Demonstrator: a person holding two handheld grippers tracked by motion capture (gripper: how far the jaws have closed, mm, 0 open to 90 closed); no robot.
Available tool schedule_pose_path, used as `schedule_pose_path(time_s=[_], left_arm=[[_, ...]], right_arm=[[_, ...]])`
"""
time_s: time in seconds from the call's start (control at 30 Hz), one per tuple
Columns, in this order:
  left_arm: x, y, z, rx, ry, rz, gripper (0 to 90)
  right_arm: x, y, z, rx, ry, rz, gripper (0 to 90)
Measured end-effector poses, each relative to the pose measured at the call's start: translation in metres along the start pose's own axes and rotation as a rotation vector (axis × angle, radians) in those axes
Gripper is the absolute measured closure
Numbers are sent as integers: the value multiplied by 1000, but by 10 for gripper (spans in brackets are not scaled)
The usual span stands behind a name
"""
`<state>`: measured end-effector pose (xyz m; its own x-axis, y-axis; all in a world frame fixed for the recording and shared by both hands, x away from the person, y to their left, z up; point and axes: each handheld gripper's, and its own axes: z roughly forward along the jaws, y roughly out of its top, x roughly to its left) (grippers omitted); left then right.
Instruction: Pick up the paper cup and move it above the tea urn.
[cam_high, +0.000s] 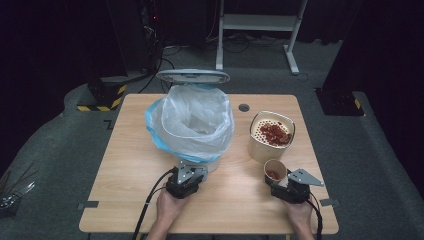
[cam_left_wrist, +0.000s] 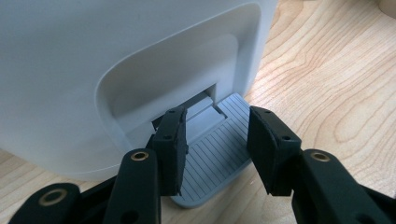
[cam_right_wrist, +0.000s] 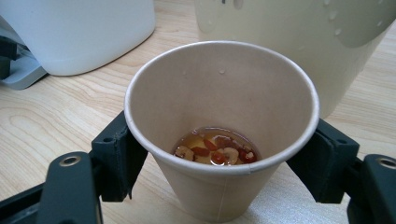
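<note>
paper cup (cam_right_wrist: 219, 140), upright, mouth up, between fingers (cam_right_wrist: 116, 158)

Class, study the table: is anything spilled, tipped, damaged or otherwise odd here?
Nothing stands out. The paper cup stands upright between the right gripper jaws, its liquid and bits inside. The strainer tub is upright, and the lined bin stands with its lid up, the left gripper at its pedal. No spill shows on the table.

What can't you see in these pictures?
- Bin bottom: high view, the bag hides it.
- Whether the right tool squeezes the cup: right gripper view, the rim hides the pads.
- Pedal edges: left gripper view, the left tool covers them.
- Red bits in the pot: high view, too small.
</note>
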<state>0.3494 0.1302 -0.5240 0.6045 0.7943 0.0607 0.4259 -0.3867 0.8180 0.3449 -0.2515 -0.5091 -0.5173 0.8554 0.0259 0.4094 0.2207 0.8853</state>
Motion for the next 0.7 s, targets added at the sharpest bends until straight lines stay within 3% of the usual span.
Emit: schedule_pose_path(time_s=[0.33, 0.7], left_arm=[[0, 0, 0, 0, 0, -1, 575], [0, 0, 0, -1, 0, -1, 575]], right_arm=[[-1, 1, -6, -22, -3, 4, 277], [-5, 4, -15, 7, 3, 1, 293]])
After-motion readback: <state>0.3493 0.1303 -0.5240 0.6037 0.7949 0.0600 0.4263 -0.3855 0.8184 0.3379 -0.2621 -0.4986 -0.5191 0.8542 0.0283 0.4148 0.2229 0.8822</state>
